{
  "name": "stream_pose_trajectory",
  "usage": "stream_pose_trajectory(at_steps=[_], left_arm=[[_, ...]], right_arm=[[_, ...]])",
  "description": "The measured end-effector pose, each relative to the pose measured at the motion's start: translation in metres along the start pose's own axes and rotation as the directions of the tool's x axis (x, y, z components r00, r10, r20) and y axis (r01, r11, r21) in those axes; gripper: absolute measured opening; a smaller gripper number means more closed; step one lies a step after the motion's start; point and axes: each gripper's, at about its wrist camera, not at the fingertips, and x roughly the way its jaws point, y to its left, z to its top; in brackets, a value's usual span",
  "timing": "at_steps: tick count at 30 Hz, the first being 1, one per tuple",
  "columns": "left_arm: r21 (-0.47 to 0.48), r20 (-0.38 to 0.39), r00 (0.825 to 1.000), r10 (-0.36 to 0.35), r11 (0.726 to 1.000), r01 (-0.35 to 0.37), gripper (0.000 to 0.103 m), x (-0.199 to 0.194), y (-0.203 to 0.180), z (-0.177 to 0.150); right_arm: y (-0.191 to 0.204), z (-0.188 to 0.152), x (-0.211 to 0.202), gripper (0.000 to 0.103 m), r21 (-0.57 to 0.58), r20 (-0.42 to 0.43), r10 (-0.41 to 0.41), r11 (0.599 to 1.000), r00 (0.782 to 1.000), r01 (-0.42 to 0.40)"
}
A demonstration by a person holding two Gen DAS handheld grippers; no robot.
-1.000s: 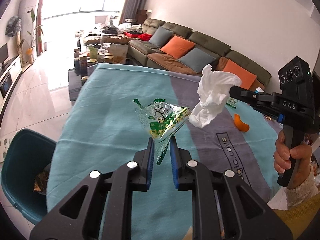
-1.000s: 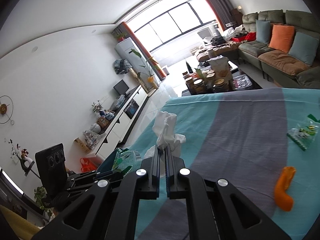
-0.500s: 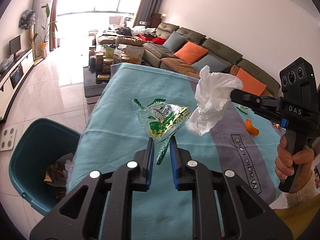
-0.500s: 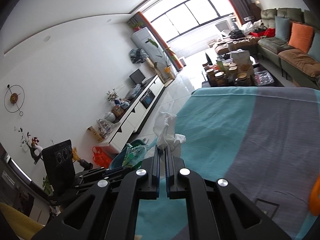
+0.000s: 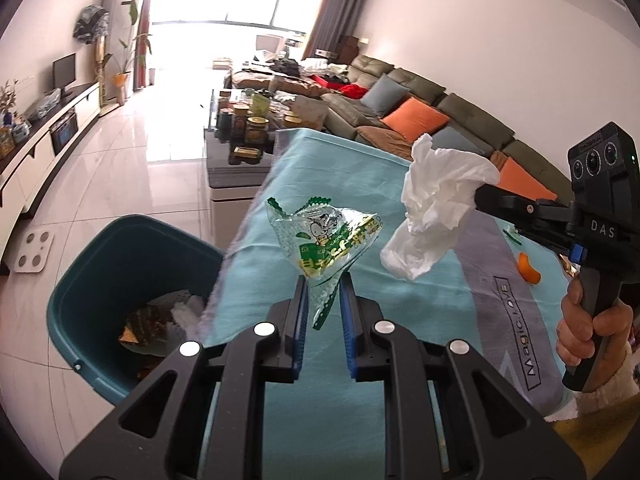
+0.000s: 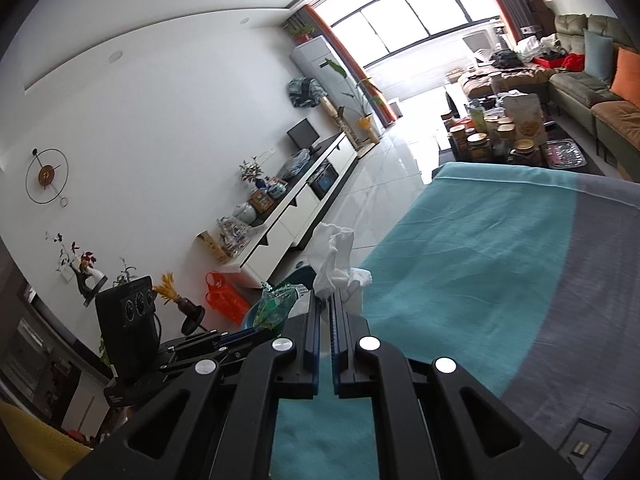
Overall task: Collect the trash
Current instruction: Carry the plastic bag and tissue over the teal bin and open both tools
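Left gripper clamps a green snack wrapper; right gripper pinches crumpled tissue, both beside the teal bin.

bin top open | table edge beside | floor clear

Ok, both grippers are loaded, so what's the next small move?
Probably carry the left gripper and its green wrapper further left until over the teal bin; the wrapper hangs above the blanket's edge. The tissue follows.
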Motion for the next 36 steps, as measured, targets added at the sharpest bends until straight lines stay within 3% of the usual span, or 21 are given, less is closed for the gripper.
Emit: stream_pose_trajectory(at_steps=[19,36], left_arm=[[-0.085,0.034,0.992,0.123,0.989,-0.119,0.016,-0.027,0.053,-0.002],[-0.141,0.020,0.980,0.196,0.971,-0.191,0.016,-0.029,0.088,-0.006]], right_arm=[[0.027,0.013,0.058,0.004,-0.044,-0.071,0.099,0.994,0.993,-0.102],[0.044,0.016,0.106,0.004,-0.062,-0.146,0.122,0.989,0.982,-0.132]])
